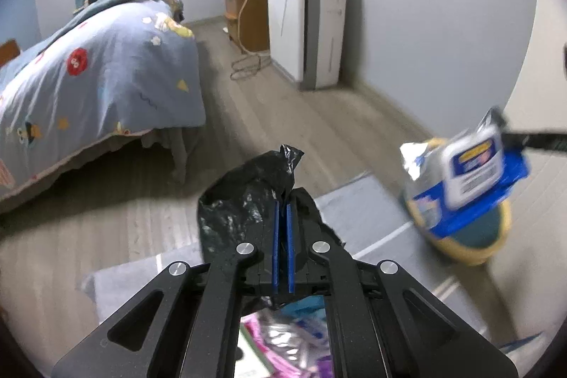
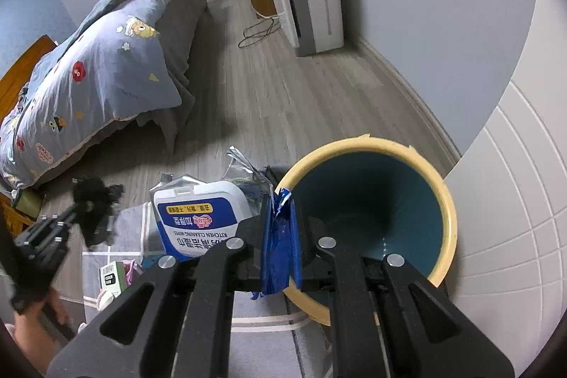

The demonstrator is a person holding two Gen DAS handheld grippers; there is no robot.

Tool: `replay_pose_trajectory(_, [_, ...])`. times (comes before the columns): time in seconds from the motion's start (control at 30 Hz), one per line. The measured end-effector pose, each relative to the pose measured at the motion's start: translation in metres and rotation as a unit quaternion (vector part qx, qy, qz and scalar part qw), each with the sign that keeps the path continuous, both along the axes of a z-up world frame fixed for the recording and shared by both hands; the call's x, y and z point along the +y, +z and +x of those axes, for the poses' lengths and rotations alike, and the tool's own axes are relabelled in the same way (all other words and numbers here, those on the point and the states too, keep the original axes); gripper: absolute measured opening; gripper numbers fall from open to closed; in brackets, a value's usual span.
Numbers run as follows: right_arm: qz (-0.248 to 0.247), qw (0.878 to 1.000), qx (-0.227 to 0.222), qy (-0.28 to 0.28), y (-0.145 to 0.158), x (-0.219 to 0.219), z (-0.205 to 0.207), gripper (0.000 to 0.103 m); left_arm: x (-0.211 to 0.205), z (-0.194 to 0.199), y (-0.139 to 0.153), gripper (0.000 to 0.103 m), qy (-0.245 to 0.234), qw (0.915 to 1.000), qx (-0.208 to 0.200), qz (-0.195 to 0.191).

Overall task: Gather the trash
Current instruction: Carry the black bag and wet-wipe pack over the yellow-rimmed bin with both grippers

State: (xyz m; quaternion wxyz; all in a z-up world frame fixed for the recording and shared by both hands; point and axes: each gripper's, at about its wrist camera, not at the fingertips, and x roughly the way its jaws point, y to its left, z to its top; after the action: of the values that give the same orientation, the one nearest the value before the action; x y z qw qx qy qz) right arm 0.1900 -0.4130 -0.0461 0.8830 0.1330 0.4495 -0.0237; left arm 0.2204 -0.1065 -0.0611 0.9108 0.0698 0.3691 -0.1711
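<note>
While our left tool (image 1: 282,211) pinches a crumpled black plastic bag (image 1: 244,197) above the grey rug (image 1: 358,211), our right tool (image 2: 280,204) is clamped on a blue wipes packet (image 2: 198,218), holding it beside the rim of the yellow bin (image 2: 375,144) on the floor near the bed (image 2: 106,66).

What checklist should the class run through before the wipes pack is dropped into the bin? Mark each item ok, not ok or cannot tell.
1. right gripper clamped on the wipes pack: ok.
2. Pack over the bin mouth: not ok, mostly left of the rim.
3. Bin has room: ok, inside looks empty.
4. left gripper shut on the black bag: ok.
5. Black bag clear of the bin mouth: ok.
6. Litter left on the mat: not ok.
</note>
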Motion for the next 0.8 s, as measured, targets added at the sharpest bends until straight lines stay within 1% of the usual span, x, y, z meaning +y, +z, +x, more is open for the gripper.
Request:
replay_pose_trajectory(0.07, [-0.002, 1.000, 0.000, -0.004, 0.002, -0.005, -0.001, 0.009, -0.006, -0.006, 0.013, 0.004, -0.004, 0.9999, -0.004, -0.008])
replay_pose_trajectory(0.13, [-0.009, 1.000, 0.001, -0.010, 0.004, -0.010, -0.002, 0.009, -0.018, -0.016, 0.025, 0.004, -0.015, 0.9998, -0.014, -0.007])
replay_pose_trajectory(0.27, [-0.028, 0.999, 0.002, -0.032, 0.006, -0.028, -0.006, 0.009, -0.054, -0.031, 0.043, 0.005, -0.052, 0.9982, -0.024, -0.017])
replay_pose_trajectory(0.37, [-0.036, 0.998, 0.003, -0.048, 0.006, -0.043, -0.009, 0.009, -0.085, -0.038, 0.051, 0.005, -0.083, 0.9960, -0.021, -0.026])
replay_pose_trajectory(0.47, [-0.039, 0.997, 0.008, -0.065, 0.003, -0.061, -0.013, 0.009, -0.112, -0.043, 0.052, 0.005, -0.109, 0.9935, -0.016, -0.030])
replay_pose_trajectory(0.57, [-0.043, 0.996, 0.019, -0.082, -0.003, -0.079, -0.016, 0.009, -0.142, -0.049, 0.047, 0.005, -0.131, 0.9908, -0.001, -0.035])
replay_pose_trajectory(0.67, [-0.050, 0.994, 0.025, -0.096, -0.008, -0.095, -0.018, 0.010, -0.165, -0.048, 0.036, 0.005, -0.147, 0.9884, 0.017, -0.034])
replay_pose_trajectory(0.8, [-0.061, 0.991, 0.035, -0.115, -0.016, -0.112, -0.022, 0.009, -0.192, -0.046, 0.018, 0.005, -0.169, 0.9849, 0.030, -0.018])
